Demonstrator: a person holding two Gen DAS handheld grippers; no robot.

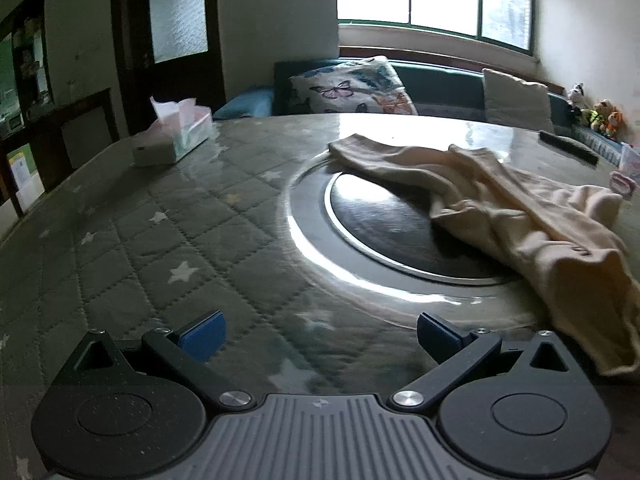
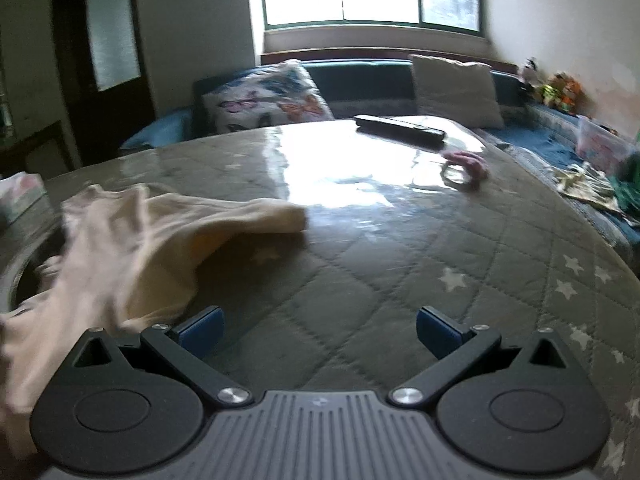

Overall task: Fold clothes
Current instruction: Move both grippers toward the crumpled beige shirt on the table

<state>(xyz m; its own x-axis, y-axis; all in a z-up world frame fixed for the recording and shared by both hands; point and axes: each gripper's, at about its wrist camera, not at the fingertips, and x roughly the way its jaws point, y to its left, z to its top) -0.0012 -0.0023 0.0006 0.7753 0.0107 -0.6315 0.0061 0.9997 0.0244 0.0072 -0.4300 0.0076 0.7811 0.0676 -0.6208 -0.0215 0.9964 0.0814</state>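
- The counter point(image 1: 168, 248), under a quilted star-print cover with a glossy clear sheet, has a round dark inset plate point(image 1: 384, 220) ringed in metal.
- The cream garment point(image 1: 500, 204) lies rumpled and unfolded, draped across the plate's right side and onto the cover; the right wrist view blurs it.
- Both left tongs point(image 1: 320, 338) and right tongs point(image 2: 320, 332) are spread wide, holding nothing, low over the counter near the cloth.
- Risks, as I judge them: the slick sheet could let the fabric slide when pinched, and bunched layers may be gripped together, skewing any fold.
- The tissue box point(image 1: 176, 136) holds a pink-white tissue poking from its top; the remote point(image 2: 400, 127) lies well apart.
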